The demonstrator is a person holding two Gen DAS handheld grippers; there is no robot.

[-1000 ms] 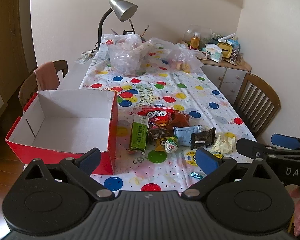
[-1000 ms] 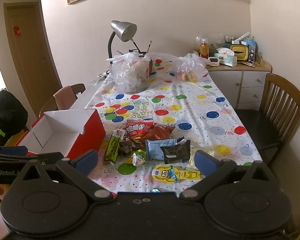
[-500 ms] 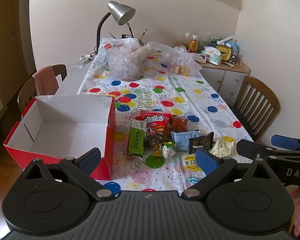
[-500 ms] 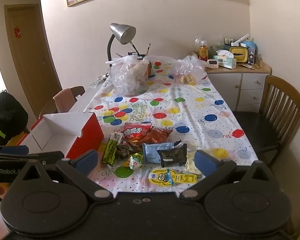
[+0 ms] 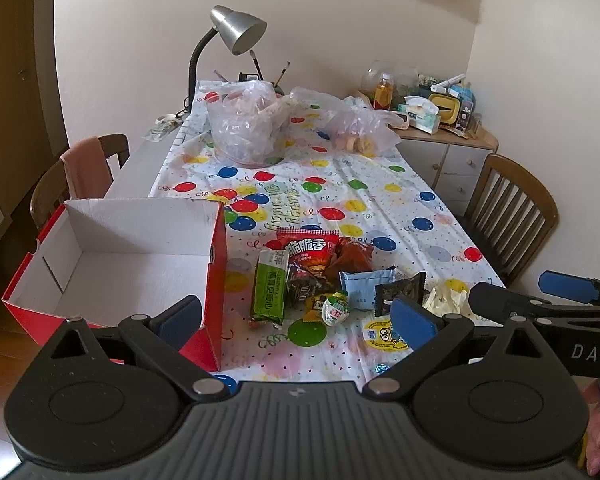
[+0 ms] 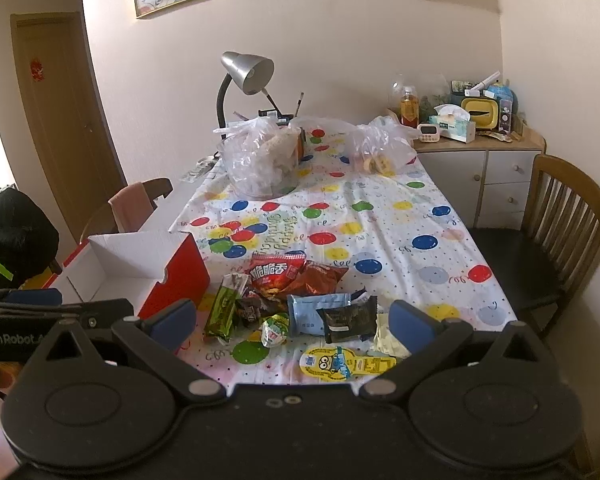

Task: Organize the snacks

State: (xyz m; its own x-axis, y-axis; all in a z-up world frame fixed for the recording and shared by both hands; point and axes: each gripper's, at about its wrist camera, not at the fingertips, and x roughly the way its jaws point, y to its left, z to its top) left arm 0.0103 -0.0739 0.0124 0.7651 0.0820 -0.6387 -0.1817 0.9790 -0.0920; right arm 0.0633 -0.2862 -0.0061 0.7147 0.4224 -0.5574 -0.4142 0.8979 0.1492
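Snacks loose on tabletop; both tongs spread and empty.

Left tongs (image 5: 296,318) and right tongs (image 6: 294,318) hover at the near tabletop (image 6: 420,240) edge, holding nothing. Snack pile (image 5: 320,276) lies just right of the open red box (image 5: 112,268), none inside it.

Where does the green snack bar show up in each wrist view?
Left wrist: green snack bar lies centre, just right of the red box.
Right wrist: green snack bar lies left of centre, right of the red box.
Shared landmark: silver desk lamp.
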